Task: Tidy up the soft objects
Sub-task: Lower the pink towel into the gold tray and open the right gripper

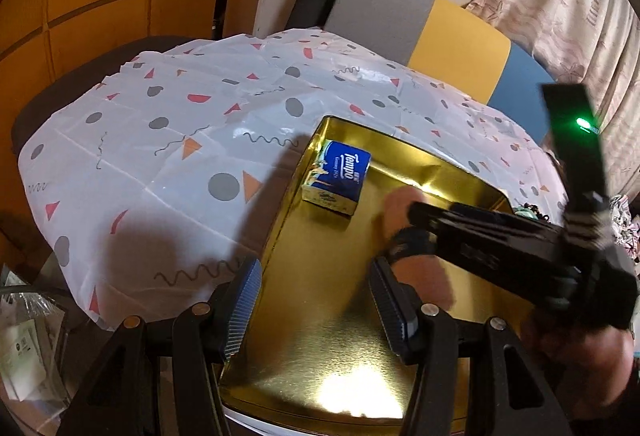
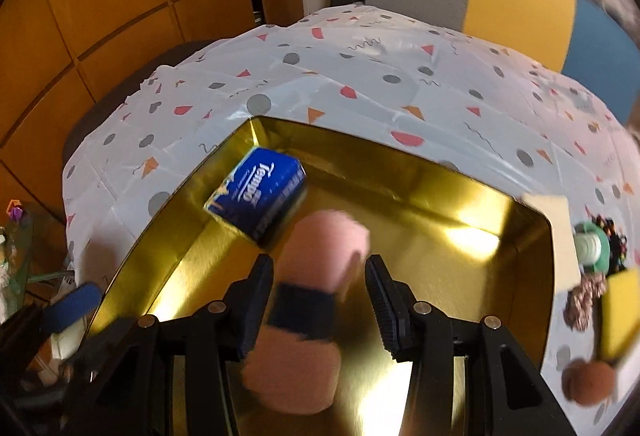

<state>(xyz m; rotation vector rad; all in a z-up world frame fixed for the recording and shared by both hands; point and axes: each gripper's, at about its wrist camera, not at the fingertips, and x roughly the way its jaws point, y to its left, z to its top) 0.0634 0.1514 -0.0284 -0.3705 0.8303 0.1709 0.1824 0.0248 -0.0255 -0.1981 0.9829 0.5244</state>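
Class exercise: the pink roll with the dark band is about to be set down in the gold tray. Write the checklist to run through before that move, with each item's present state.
1. Pink roll sits between the right hand-held gripper fingers: ok.
2. Grip is firm on both sides: cannot tell, the picture is blurred.
3. Roll is above the gold tray: ok.
4. Bare tray floor lies ahead of the roll: ok.
5. Tempo tissue pack lies in the far left corner, clear of that spot: ok.
6. Left hand-held gripper is empty and beside the roll: ok.
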